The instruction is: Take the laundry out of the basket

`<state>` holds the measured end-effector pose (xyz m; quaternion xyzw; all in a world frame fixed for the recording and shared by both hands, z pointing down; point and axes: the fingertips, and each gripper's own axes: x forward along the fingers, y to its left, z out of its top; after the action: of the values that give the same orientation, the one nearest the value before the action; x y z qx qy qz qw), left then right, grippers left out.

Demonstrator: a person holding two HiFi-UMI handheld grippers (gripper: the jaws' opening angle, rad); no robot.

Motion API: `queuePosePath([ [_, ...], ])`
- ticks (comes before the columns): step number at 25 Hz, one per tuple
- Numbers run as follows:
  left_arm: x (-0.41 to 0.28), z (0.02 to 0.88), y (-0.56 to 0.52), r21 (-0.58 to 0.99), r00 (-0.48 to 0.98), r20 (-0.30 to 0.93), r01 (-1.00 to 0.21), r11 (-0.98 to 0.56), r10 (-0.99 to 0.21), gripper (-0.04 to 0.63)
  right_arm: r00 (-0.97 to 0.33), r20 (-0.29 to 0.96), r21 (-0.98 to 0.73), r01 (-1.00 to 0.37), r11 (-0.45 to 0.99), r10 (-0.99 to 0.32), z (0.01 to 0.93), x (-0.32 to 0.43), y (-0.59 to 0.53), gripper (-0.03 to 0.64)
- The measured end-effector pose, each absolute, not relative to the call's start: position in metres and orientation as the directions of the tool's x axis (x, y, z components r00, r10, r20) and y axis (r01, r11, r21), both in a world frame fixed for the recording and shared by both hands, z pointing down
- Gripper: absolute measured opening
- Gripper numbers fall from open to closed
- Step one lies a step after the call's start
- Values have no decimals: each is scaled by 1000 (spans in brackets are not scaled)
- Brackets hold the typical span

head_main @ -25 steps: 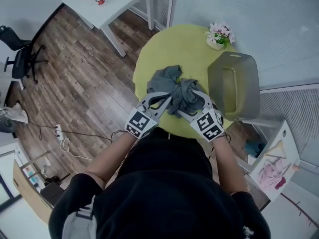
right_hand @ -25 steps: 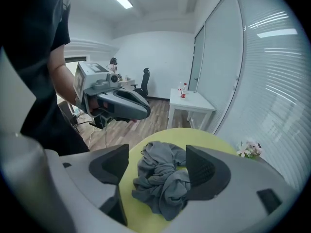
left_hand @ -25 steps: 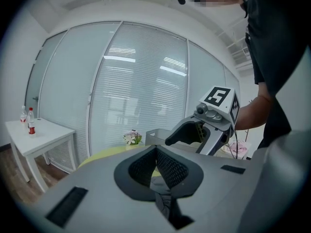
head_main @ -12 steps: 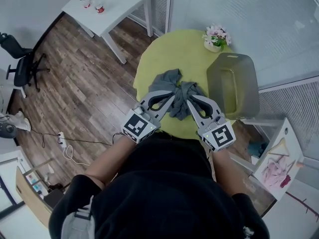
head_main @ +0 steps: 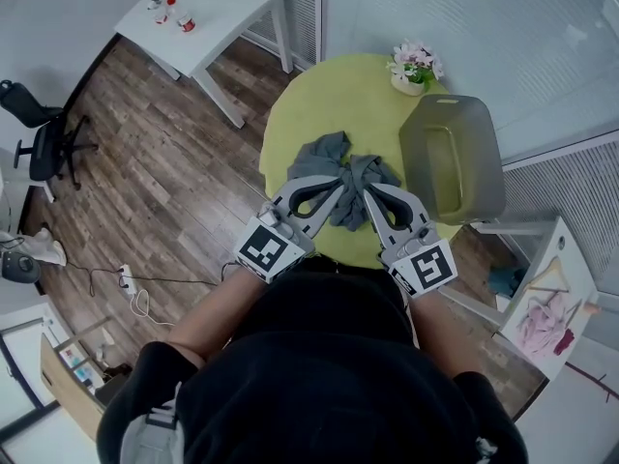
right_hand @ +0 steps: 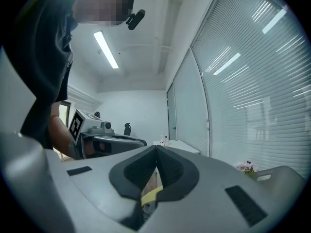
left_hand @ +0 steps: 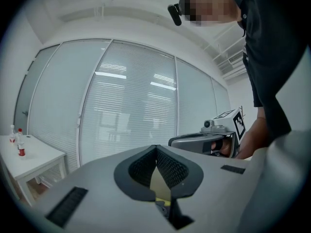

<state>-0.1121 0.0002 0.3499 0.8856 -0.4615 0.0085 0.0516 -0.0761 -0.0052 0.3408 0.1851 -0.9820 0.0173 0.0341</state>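
Rising off the round yellow-green worktop (head_main: 324,95), both tools are leaving the crumpled grey cloth garment (head_main: 319,153) lying there beside the translucent grey plastic basket (head_main: 484,167). The right tool (right_hand: 156,148) has just been closing on nothing; the left tool (left_hand: 156,148) is pressed together, empty. Unloading is looking finished.

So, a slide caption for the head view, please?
Left gripper and right gripper, the latter just closed, hang shut and empty over laundry on the table, basket alongside.

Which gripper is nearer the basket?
Right. In the head view the right gripper is left of the basket, over the grey laundry; the left gripper is farther left, beside it.
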Motion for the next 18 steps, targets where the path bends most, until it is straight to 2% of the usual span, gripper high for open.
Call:
queuePosePath([
  [11, -108, 353, 3, 48, 597, 96, -802, -595, -797, 9, -921, 79, -43, -386, 922, -382, 344, -72, -5, 23],
  [18, -104, 352, 7, 72, 593, 56, -805, -589, -804, 9, -916, 77, -52, -398, 916, -394, 345, -72, -4, 23],
])
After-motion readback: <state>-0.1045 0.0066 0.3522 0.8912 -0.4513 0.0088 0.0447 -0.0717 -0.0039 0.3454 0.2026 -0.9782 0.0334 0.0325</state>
